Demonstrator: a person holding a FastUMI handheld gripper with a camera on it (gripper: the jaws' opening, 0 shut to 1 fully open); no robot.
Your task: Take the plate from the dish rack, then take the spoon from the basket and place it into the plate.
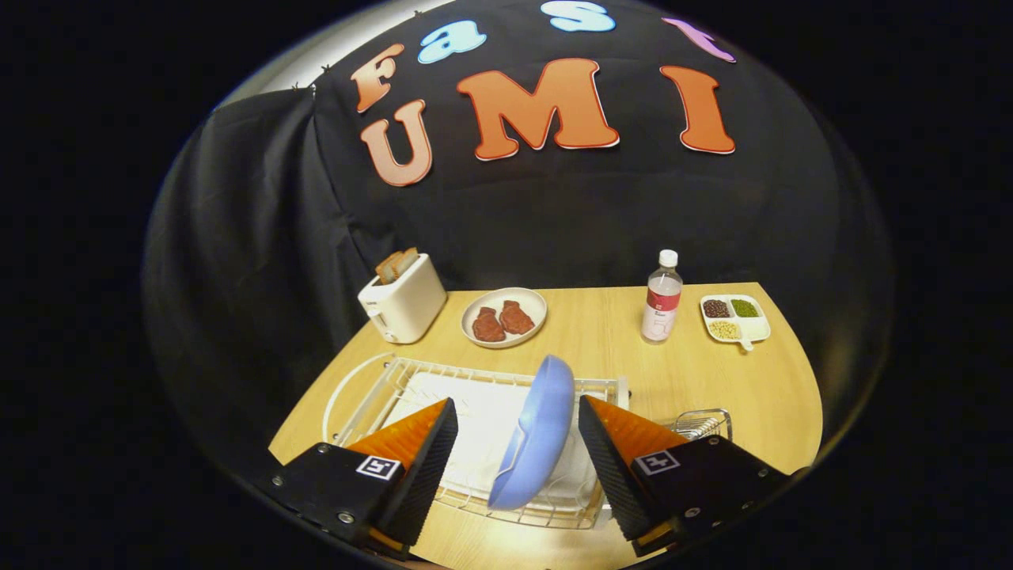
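Gripper [517,455] fingers spread wide around the upright blue plate [536,435] in the dish rack [396,380], apparently not touching.

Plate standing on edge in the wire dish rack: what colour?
Light blue plate, gripper view, between the open gripper's fingers.

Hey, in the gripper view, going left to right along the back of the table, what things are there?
Toaster → plate of meat → water bottle → divided dish of beans. Nearer, the open gripper brackets the blue plate standing in the dish rack.
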